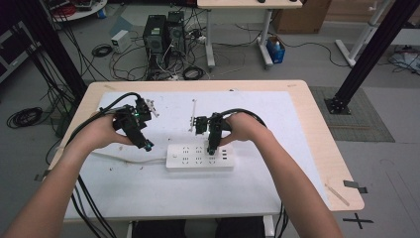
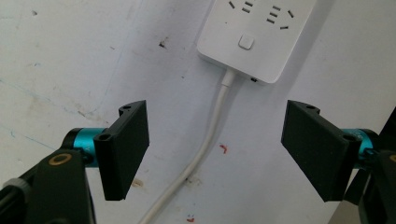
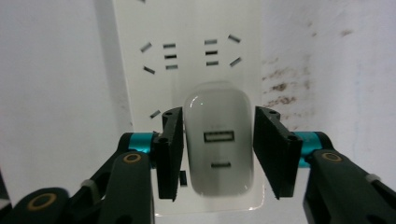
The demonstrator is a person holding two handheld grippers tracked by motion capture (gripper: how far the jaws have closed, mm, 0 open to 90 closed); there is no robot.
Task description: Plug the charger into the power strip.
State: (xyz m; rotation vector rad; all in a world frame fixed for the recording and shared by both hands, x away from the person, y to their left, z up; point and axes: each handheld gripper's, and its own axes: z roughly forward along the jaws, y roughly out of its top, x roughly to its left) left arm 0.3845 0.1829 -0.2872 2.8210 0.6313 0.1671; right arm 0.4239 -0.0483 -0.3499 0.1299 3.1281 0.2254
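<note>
Right gripper [image 3: 217,154] jaws parted, flanking without pressing one white rounded USB charger [image 3: 218,144] plugged into one white plastic power strip [image 3: 187,28]; left gripper [image 2: 217,154] open, empty.

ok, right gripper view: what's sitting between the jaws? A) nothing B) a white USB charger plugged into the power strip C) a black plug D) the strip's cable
B: a white USB charger with two ports on its face stands on the power strip between the jaws of the right gripper, with a slim gap on each side, so the pads no longer press on it.
</note>
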